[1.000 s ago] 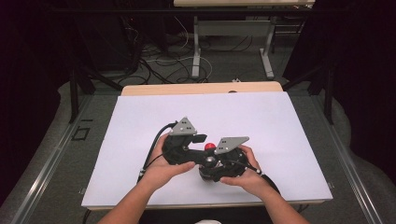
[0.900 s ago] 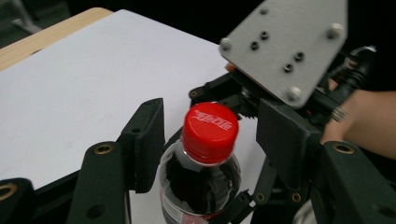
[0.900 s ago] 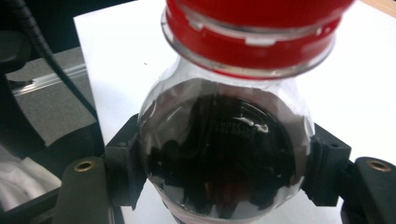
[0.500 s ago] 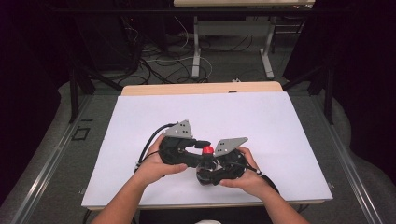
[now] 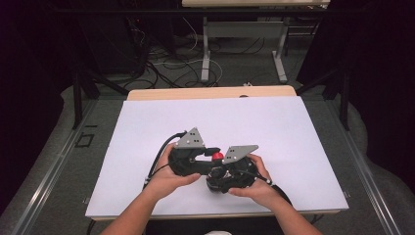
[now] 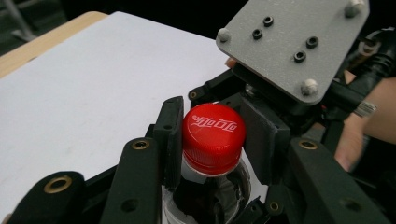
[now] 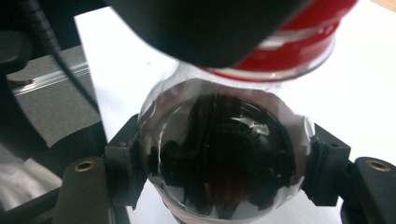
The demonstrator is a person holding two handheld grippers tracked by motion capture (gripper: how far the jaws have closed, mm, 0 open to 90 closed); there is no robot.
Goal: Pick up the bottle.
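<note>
A clear cola bottle (image 7: pixel 222 154) with dark drink and a red cap (image 6: pixel 212 126) is held upright low over the white table (image 5: pixel 220 122). My left gripper (image 6: pixel 215 140) is shut on the cap, one pad on each side; its jaws have just been closing with the cap between them. In the high view the cap (image 5: pixel 217 156) shows between the two grey plates, with the left gripper (image 5: pixel 211 153) reaching in from the left. My right gripper (image 7: pixel 223 173) is shut on the bottle's shoulder just under the cap. Hands and gripper bodies hide the bottle's lower part.
A white sheet covers the table, and a wooden edge (image 5: pixel 210 93) shows at the back. Behind the table lie floor cables (image 5: pixel 171 58) and the metal legs (image 5: pixel 281 54) of another table. Dark curtains stand at both sides.
The left gripper's jaws have closed in on the red cap. The left hand has shifted slightly. The right hand and the bottle have stayed where they were.
</note>
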